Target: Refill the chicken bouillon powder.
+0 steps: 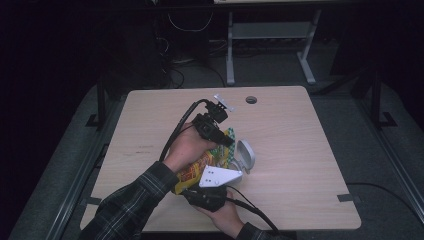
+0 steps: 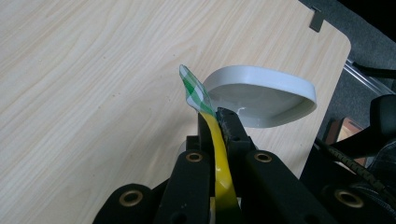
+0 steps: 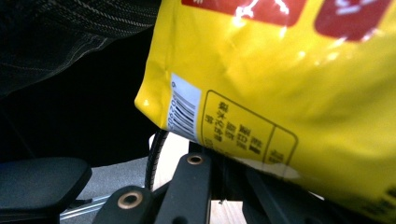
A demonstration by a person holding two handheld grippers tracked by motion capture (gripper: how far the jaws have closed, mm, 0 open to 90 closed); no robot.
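A yellow snack bag (image 1: 196,170) with red labels and a green-and-white checked top is held above the table between both grippers. My left gripper (image 1: 223,138) is shut on the bag's top edge; in the left gripper view its jaws (image 2: 217,122) pinch the thin yellow seam (image 2: 222,177), and the checked corner (image 2: 194,91) sticks out past them. My right gripper (image 1: 206,189), under its grey plate (image 1: 220,177), is shut on the bag's lower end. In the right gripper view the bag (image 3: 280,79) with its barcode hangs over the jaws (image 3: 224,161). A white bowl (image 1: 245,155) (image 2: 261,93) stands tilted just right of the bag.
The wooden table (image 1: 300,150) has a round cable hole (image 1: 251,99) near its far edge. A plaid sleeve (image 1: 130,205) comes in from the lower left. Cables trail from both grippers. A desk frame (image 1: 270,45) stands on the floor beyond.
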